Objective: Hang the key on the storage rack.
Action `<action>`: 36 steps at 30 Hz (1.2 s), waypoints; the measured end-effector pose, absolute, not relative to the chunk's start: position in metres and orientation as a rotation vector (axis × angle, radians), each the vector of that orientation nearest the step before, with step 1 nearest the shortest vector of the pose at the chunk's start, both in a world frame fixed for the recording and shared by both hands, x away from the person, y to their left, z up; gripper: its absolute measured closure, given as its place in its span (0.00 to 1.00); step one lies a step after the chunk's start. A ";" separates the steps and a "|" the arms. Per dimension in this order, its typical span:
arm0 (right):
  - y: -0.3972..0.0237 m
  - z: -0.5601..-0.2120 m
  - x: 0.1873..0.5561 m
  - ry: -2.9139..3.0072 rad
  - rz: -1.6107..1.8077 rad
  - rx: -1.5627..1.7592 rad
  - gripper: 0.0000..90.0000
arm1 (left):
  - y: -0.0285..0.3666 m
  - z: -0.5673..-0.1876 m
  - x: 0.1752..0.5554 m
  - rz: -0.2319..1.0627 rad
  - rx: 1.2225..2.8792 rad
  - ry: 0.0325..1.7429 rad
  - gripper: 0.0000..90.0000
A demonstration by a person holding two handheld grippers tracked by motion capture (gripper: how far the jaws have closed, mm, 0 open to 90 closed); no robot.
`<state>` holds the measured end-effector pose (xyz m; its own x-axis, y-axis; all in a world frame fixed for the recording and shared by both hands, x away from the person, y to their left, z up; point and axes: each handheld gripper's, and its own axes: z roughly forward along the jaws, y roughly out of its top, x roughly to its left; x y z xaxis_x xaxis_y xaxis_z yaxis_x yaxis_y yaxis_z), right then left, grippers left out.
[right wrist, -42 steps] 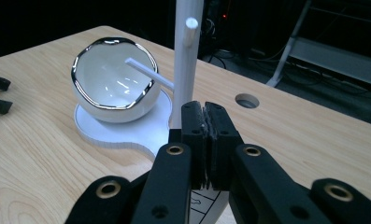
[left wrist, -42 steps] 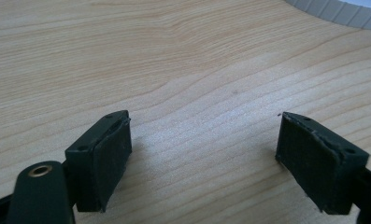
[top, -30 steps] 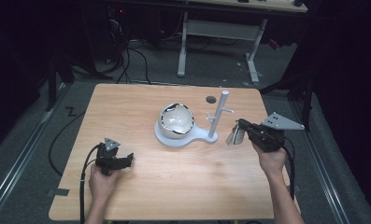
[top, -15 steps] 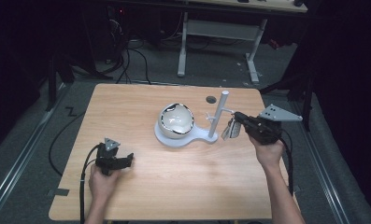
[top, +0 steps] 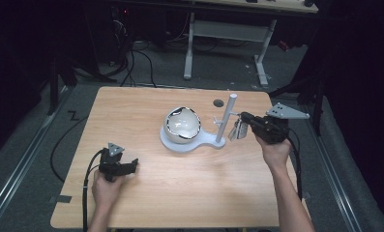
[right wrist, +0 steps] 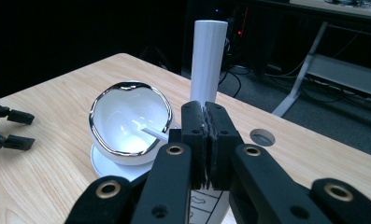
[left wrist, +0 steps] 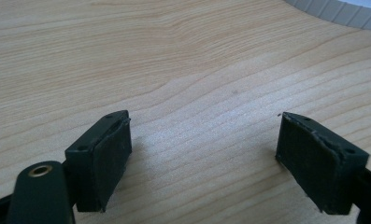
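1. Right hand-held gripper [top: 244, 123] has moved inward to the white post [top: 226, 118] at centre right, jaws clenched on a small shiny item [top: 238, 129]
2. Left hand-held gripper [top: 127, 166] rests released at lower left of the worktop [top: 180, 193]
3. Risk: a sideways tug could tip the stand or knock the bowl [top: 182, 124]

Both grippers are built all in black: the left gripper [left wrist: 204, 158] is fitted with worn rubber pads [left wrist: 112, 161], the right gripper [right wrist: 209, 140] with brass rivets [right wrist: 174, 150]. Grey triangular plates [top: 287, 111] are mounted on top, black cables [top: 87, 186] trailed behind.
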<state>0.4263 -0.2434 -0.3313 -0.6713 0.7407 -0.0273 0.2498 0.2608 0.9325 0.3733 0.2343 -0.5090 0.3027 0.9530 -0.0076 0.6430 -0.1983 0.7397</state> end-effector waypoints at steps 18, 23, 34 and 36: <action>-0.250 -0.335 0.437 2.087 1.469 0.966 0.97 | 0.234 -0.509 0.373 0.618 1.930 1.416 0.21; -0.251 -0.335 0.438 2.086 1.476 0.973 0.97 | 0.234 -0.509 0.373 0.618 1.930 1.416 0.21; -0.253 -0.331 0.442 2.100 1.501 0.969 0.97 | 0.234 -0.509 0.373 0.618 1.928 1.417 0.21; -0.255 -0.332 0.445 2.112 1.514 0.980 0.97 | 0.234 -0.509 0.373 0.618 1.928 1.417 0.21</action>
<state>0.4449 -0.2550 -0.3324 -0.6933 0.7136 0.1009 0.3247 0.1842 0.9277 0.3733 0.2341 -0.5090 0.3023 0.9532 -0.0080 0.6424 -0.1975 0.7405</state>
